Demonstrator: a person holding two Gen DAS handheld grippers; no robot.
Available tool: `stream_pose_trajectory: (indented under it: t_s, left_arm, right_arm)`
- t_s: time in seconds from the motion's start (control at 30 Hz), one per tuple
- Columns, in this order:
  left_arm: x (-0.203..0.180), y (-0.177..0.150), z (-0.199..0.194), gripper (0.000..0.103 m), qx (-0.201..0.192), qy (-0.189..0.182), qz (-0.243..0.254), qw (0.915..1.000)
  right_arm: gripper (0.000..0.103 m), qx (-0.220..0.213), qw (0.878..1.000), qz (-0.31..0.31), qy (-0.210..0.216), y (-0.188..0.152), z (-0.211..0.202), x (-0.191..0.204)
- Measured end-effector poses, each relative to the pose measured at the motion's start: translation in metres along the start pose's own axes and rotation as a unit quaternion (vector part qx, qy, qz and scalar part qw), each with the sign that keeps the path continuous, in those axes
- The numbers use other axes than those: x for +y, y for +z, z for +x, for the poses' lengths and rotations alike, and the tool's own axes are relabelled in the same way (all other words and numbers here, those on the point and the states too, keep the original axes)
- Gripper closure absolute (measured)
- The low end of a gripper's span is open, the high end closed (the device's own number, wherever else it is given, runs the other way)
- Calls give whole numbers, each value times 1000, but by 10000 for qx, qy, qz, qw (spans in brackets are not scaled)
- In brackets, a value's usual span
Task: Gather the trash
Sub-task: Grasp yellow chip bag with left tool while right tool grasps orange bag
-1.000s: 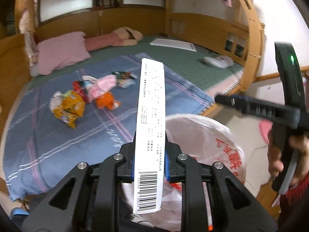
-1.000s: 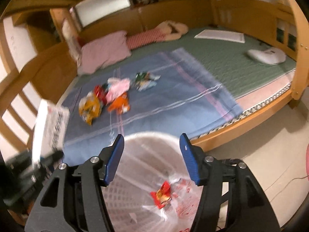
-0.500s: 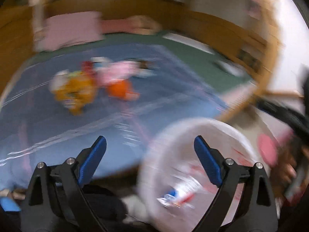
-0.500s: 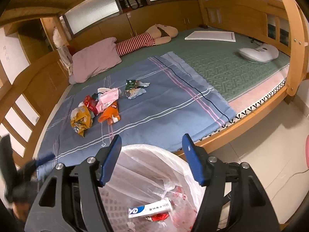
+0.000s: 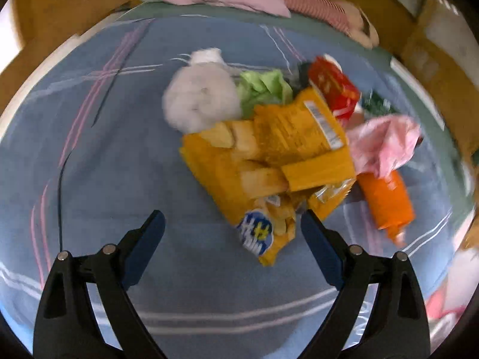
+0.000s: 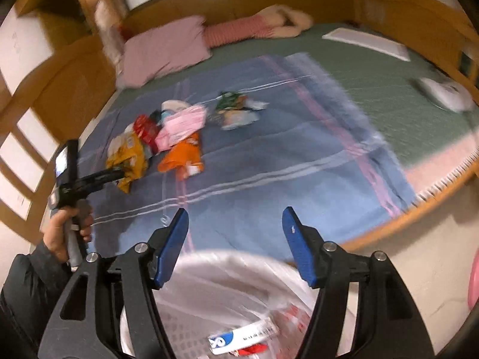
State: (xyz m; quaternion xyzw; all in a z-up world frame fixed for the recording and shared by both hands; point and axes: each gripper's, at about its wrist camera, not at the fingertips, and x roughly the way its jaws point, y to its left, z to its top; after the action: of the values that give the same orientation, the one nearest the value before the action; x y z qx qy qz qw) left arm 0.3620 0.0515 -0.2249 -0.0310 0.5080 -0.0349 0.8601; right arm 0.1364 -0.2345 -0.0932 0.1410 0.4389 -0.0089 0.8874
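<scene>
While the right gripper (image 6: 235,233) gapes empty above the trash basket (image 6: 209,272), the left gripper (image 5: 232,233) hangs wide open over the yellow chip bag (image 5: 269,161).

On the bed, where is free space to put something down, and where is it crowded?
Free: the blue blanket between the orange wrapper and the bed's wooden edge, and the green mattress beyond. Crowded: around the yellow chip bag, where wrappers overlap.

The left wrist camera is looking down close over the yellow chip bag (image 5: 269,161); the right wrist camera is viewing it (image 6: 127,161) from beyond the blanket's (image 6: 269,164) near edge.
</scene>
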Motion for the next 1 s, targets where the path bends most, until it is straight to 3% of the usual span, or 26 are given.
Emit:
stream_pose_trajectory:
  t_s: [0.07,0.13,0.23,0.43,0.6,0.67,0.8,0.87,1.0]
  left_arm:
    - [-3,4,7,21,-35,149,215,9997]
    - [-1,9,16,46,39,-206,174,9996]
    - [6,8,19,58,113,-572,-77,9983]
    - [20,4,4,66,-41,-582,-294,9979]
    - [35,-18,-40,66,-601,-427,-411,9964]
    - [36,-27,-52,66,-794,-244,-393,9958]
    - [41,-35,-67,66,-1034,84,-420,9937]
    - [38,-38,-72,66,-1103,172,-421,9929]
    - [33,-39,-76,66,-1114,175,-407,9928]
  right_arm:
    - [34,194,9995,-198,119,19,33,15]
    - [28,377,9987,-309,171,35,67,30]
    - [28,756,9958,-217,469,55,116,46]
    - [28,1288,9912,-180,265,84,203,77]
    - [29,1472,9888,-250,72,86,236,88]
    - [51,1421,9879,-607,-115,82,234,99]
    - [73,1284,9847,-1125,-341,72,212,115]
    - [96,1205,9830,-1333,-373,64,192,121]
    - [98,1237,9730,-1882,-510,43,179,132]
